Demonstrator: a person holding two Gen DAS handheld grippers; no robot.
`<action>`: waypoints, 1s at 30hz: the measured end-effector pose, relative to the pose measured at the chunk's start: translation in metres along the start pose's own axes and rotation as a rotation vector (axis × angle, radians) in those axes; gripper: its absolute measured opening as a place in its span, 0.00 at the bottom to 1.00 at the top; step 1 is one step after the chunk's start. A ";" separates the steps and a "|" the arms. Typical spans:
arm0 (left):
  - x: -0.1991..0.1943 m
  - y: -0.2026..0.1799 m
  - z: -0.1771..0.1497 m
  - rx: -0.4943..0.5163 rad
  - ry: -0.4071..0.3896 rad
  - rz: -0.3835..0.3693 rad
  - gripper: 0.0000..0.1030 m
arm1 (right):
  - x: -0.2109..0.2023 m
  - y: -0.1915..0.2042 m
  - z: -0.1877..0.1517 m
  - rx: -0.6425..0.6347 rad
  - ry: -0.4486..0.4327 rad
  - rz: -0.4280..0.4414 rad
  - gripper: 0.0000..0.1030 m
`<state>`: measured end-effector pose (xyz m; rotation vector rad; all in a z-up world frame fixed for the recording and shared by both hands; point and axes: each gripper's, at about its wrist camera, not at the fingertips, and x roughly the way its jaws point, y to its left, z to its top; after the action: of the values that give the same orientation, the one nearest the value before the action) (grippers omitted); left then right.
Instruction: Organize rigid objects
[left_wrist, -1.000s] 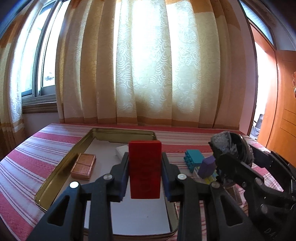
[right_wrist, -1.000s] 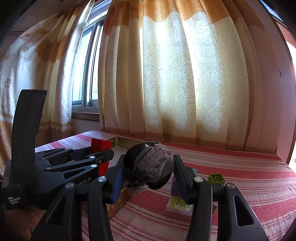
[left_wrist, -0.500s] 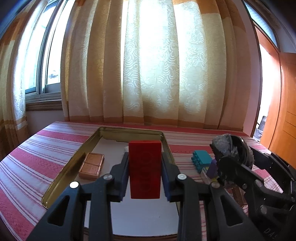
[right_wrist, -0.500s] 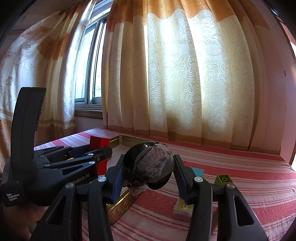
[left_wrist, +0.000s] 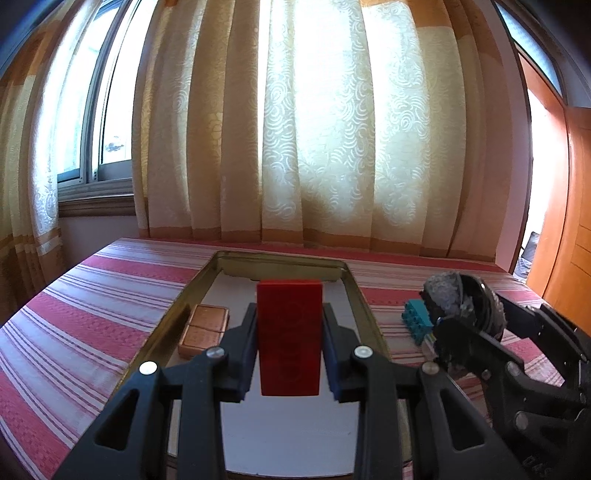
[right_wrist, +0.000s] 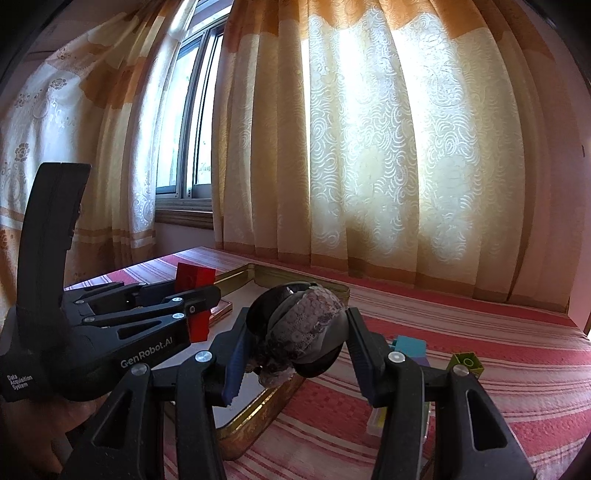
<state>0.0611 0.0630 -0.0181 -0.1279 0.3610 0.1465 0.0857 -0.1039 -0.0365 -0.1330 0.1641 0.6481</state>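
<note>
Left to right over the last second: copper tin (left_wrist: 204, 329) sat low in the gold tray (left_wrist: 168, 320) and slid toward the left fingers in view, so the left gripper (left_wrist: 289, 343) had advanced over the tray. It pinched the red block (left_wrist: 289, 338) upright above the white tray floor (block not released yet). The teal brick (left_wrist: 416, 318) waited on the striped cloth (left_wrist: 92, 306), outside the tray. The right gripper (right_wrist: 293, 341) clamped the sequined round object (right_wrist: 301, 326), carried near the tray's right rim (right_wrist: 258, 410). Judgement: both loads were nearing drop-off; placing looked next.
</note>
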 end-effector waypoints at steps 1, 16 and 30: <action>0.000 0.001 0.000 0.000 0.002 0.002 0.30 | 0.001 0.001 0.000 -0.003 0.001 0.000 0.50; 0.011 0.017 0.005 0.006 0.038 0.031 0.29 | 0.019 0.009 0.005 -0.026 0.029 0.015 0.50; 0.017 0.024 0.006 0.014 0.056 0.044 0.29 | 0.030 0.010 0.007 -0.027 0.052 0.027 0.50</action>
<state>0.0745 0.0898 -0.0209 -0.1102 0.4211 0.1839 0.1042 -0.0770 -0.0360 -0.1738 0.2074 0.6742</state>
